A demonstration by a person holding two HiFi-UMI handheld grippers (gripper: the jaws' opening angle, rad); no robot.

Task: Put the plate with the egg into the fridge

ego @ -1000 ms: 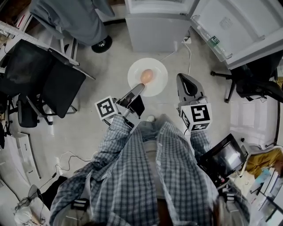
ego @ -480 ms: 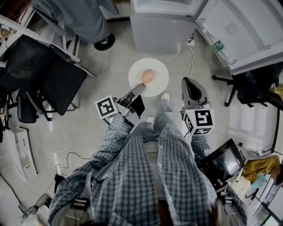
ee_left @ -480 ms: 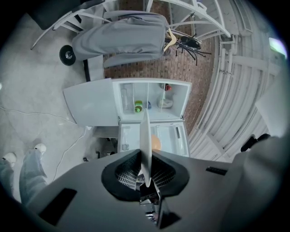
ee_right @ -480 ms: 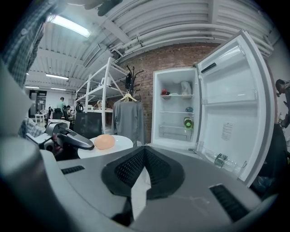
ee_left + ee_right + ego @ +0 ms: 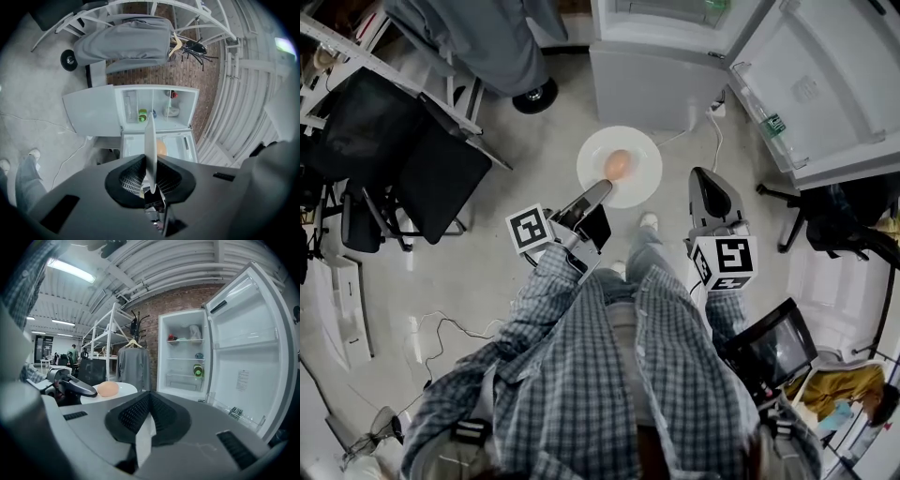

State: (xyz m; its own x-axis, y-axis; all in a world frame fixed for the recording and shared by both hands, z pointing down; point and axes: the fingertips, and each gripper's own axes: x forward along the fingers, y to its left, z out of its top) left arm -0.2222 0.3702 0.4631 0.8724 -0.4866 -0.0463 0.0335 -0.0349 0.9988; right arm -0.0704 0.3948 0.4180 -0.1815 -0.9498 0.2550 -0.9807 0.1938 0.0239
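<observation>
Fingers of the left gripper (image 5: 596,191) are clenched on the near rim of a white plate (image 5: 643,157). In the left gripper view the plate (image 5: 150,133) runs edge-on straight between the two fingers, with the rim seated deep in the gap. An egg (image 5: 618,165) lies near the middle of the plate, and the same egg (image 5: 162,148) shows just past the plate's edge in that view. The plate is held level above the floor (image 5: 534,141), in front of the fridge (image 5: 649,80) and outside it.

The right gripper (image 5: 701,175) has its fingers pressed together at the tips with nothing between them, as the right gripper view shows (image 5: 150,393). It hangs just beside the plate's right rim, apart from it. From that side the plate (image 5: 125,389) and egg (image 5: 108,389) sit to the left, with the left gripper (image 5: 75,386) on the rim.

The fridge door (image 5: 816,84) stands wide open to the right, and a bottle (image 5: 766,108) lies in its lower rack. A green container (image 5: 198,370) sits on a shelf inside. To the left are a grey coat (image 5: 478,37) on a rack and a black chair (image 5: 403,159).
</observation>
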